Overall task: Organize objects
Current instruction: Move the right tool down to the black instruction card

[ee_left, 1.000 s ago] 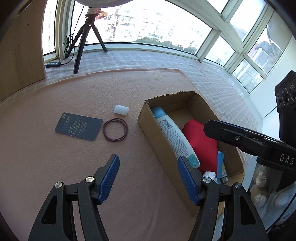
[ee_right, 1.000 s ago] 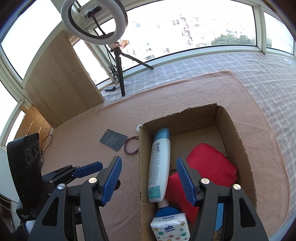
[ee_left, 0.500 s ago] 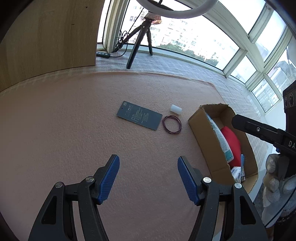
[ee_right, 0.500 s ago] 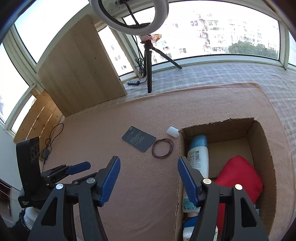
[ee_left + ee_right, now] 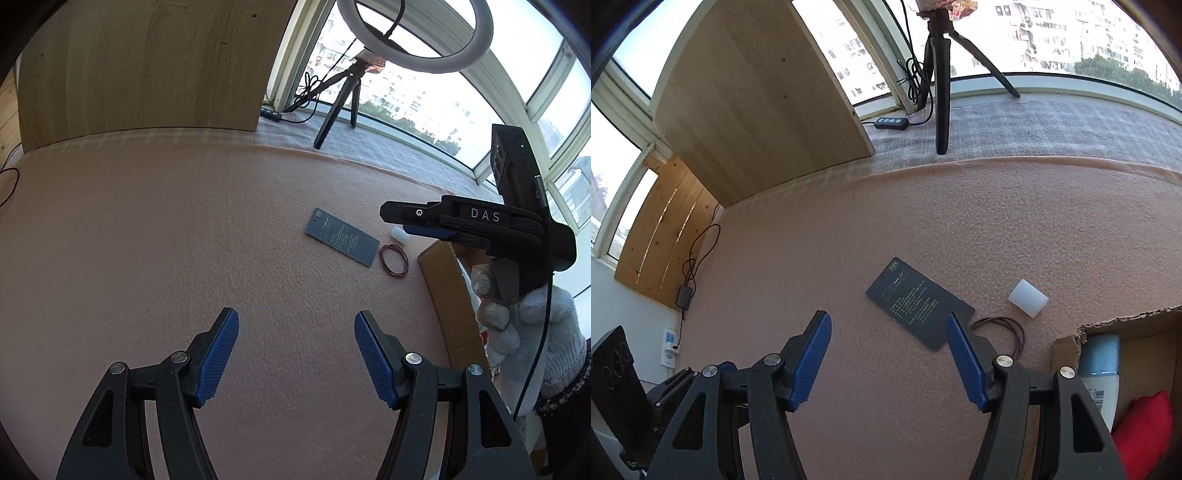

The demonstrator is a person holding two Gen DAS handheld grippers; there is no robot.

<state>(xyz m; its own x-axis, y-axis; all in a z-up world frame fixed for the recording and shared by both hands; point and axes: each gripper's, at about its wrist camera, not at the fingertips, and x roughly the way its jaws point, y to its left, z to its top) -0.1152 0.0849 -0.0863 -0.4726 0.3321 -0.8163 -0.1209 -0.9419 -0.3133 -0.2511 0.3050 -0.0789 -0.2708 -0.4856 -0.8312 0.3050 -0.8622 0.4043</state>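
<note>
A wide pinkish-tan felt mat [image 5: 960, 206] covers the work surface, and at its right side stands an open brown cardboard box [image 5: 1071, 334]. Judging by what lies where, the sorting is partly done. Inside the box there is already a soft red fabric bundle [image 5: 1145, 424] and a white plastic bottle with a pale blue cap [image 5: 1102, 363]; the box may hold more, but its far end is out of frame.

Three things lie loose on the mat, just left of the box, and they look like what is left to put away: a flat dark grey printed card [image 5: 918, 304], a loop of thin maroon rubber band [image 5: 1006, 332] lying at the card's near corner, and a small white plastic cylinder [image 5: 1028, 297] lying on its side a little apart from both.

The left gripper [image 5: 295, 343] has its blue-padded fingers spread wide with nothing between them, over bare mat well short of the card. The right gripper [image 5: 886, 345] is likewise spread and empty; its right finger overlaps the card's corner in the picture, though whether it touches I cannot tell.

The right wrist view alone shows the box's contents and the card's print. The left wrist view alone shows the right gripper from outside, above the box edge, held by a hand in a grey knit glove [image 5: 524, 325], and a white ring light [image 5: 415, 35] on a black tripod.
</note>
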